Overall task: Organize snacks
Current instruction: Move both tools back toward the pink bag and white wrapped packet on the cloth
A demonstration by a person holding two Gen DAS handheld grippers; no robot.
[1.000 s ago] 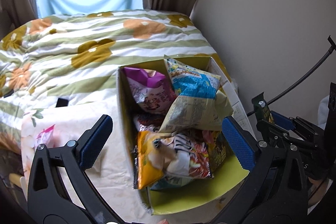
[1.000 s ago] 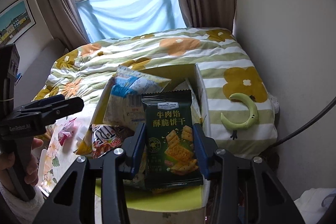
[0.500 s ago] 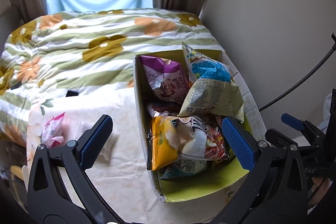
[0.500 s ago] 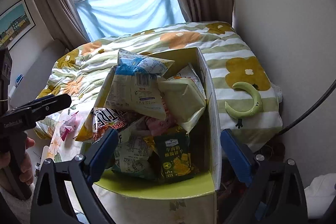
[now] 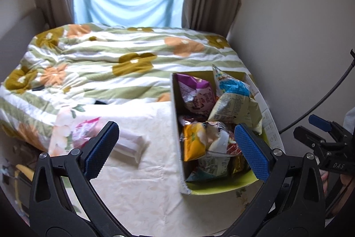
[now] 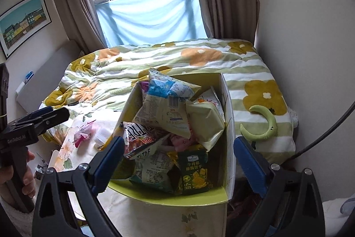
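An open cardboard box (image 6: 226,117) with a green inside stands on a floral tablecloth (image 5: 137,188) and holds several snack bags. A dark green cracker packet (image 6: 195,170) lies at its near right corner. My right gripper (image 6: 177,161) is open and empty above the box's near edge. My left gripper (image 5: 177,148) is open and empty, left of the box (image 5: 175,126). A pink snack packet (image 5: 82,132) and a white packet (image 5: 131,146) lie on the cloth to the left; both also show in the right wrist view (image 6: 82,134).
A bed with a flowered striped quilt (image 5: 124,63) lies behind the table. A green crescent toy (image 6: 264,126) rests on the quilt right of the box. A wall and a black cable (image 5: 321,99) are at the right. Curtains and a window are at the back.
My right gripper let go of the green cracker packet into the box, opened wide and drew back. My left gripper swung left, bringing the pink and white packets into view.
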